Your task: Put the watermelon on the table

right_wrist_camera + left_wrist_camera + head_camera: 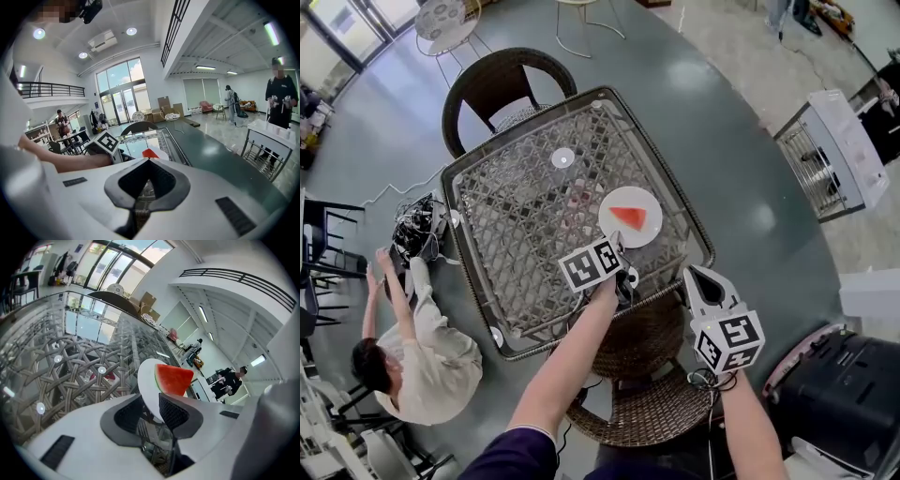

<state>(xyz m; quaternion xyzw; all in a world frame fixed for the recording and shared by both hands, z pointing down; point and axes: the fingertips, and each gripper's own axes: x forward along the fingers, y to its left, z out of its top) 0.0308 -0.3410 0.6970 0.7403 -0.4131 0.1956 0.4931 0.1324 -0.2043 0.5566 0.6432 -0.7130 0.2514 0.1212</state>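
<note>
R gripper [695, 275] sat nearest, below the table edge, jaws pressed together on nothing. L gripper [150, 404] was next, at the near rim of the plate. Its jaws stood spread w/ the rim between them, and the pads didn't seem to press it.

Table [457, 202]: square, glass over a woven frame, biggest thing in shot. One chair [502, 84] stood at the far side & another [642, 412] was tucked in under the near side. A person [412, 356] sat on the floor to the left.

Plate [614, 208]: white, round, flat on the glass near the table's right edge. It held only the melon [630, 217], a red wedge w/ green rind lying on the middle of the plate. So the melon looked already down on the table.

Handling, as a guess: the wedge is prob. light, w/ soft wet flesh that bruises & slips, and the rind is firmer. Better to take the plate rim than the fruit. The plate is stiff but smooth, so it could slip in the pads. Keep it level or the wedge may slide off.
</note>
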